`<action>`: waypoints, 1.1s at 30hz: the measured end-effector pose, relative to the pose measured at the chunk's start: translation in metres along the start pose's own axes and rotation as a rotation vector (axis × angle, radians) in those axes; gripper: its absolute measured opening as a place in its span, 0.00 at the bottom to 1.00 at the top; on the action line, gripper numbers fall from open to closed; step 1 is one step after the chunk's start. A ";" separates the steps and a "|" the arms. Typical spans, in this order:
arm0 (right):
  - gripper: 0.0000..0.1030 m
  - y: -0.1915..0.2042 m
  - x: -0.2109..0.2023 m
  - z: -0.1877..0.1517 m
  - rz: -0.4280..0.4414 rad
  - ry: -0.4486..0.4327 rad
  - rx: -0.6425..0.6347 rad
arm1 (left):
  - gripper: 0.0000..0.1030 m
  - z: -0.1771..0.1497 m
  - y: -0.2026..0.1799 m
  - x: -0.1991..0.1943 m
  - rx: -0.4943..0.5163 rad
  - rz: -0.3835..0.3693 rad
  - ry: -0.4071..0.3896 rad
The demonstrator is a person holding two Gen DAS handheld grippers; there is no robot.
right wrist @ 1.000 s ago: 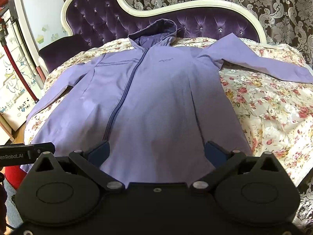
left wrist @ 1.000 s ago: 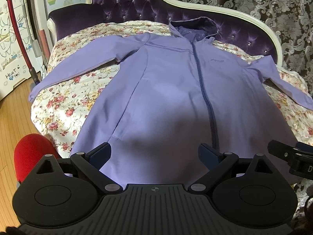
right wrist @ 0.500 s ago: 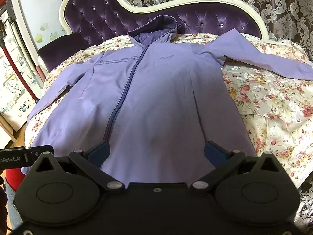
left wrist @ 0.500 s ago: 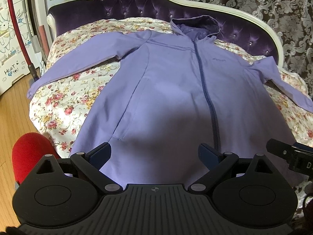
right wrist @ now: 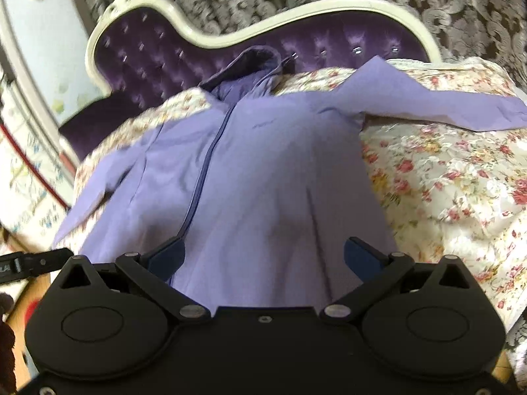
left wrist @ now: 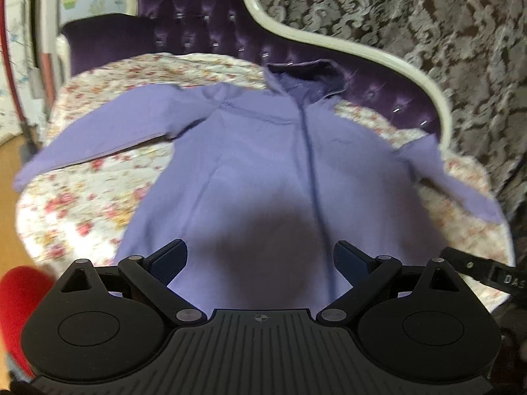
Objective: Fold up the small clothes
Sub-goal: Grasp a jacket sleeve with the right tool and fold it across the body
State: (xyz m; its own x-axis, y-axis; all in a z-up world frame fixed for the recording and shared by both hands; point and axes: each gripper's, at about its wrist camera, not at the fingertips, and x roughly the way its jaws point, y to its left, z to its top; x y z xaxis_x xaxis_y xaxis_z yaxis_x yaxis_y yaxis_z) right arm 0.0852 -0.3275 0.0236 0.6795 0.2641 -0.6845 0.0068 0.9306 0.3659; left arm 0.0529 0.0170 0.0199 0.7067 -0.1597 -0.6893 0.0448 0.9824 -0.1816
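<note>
**Hooded jacket spread flat, both grippers released**

Lying unfolded across the centre of both frames: lilac zip-up hooded jacket (left wrist: 257, 164) (right wrist: 263, 171), on a floral bedspread (left wrist: 82, 204) (right wrist: 444, 181), hood toward the purple tufted headboard (left wrist: 197, 10) (right wrist: 158, 52) at top. Hovering at lower centre over the hem: left gripper (left wrist: 261, 260) and right gripper (right wrist: 263, 256), jaws spread wide, grasping nothing.

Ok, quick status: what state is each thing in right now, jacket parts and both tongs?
Jacket: spread flat on the floral cover, unfolded.
Zip: closed.
Hood: propped against the headboard.
Sleeves: stretched outward.
Left tongs: open, empty.
Right tongs: open, empty.
</note>
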 end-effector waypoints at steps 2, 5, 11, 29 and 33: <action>0.99 -0.015 0.002 0.008 0.010 -0.022 0.053 | 0.94 0.008 0.000 0.006 -0.019 -0.052 0.003; 0.99 -0.041 0.009 0.020 0.023 -0.038 0.133 | 0.94 0.020 -0.005 0.015 -0.027 -0.085 0.012; 0.99 -0.097 0.024 0.044 -0.019 -0.040 0.249 | 0.94 0.048 -0.031 0.035 0.073 -0.086 -0.013; 0.90 -0.300 0.057 0.109 -0.346 -0.194 0.428 | 0.94 0.092 -0.114 0.140 0.305 -0.085 -0.002; 0.89 -0.330 0.069 0.116 -0.362 -0.219 0.502 | 0.94 0.096 -0.123 0.161 0.330 -0.056 0.001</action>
State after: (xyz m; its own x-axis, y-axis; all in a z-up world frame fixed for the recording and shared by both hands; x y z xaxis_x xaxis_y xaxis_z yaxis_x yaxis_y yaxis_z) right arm 0.2147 -0.6456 -0.0714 0.7030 -0.1509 -0.6950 0.5690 0.7056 0.4224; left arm 0.2293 -0.1199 -0.0013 0.6961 -0.2146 -0.6851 0.3100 0.9506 0.0172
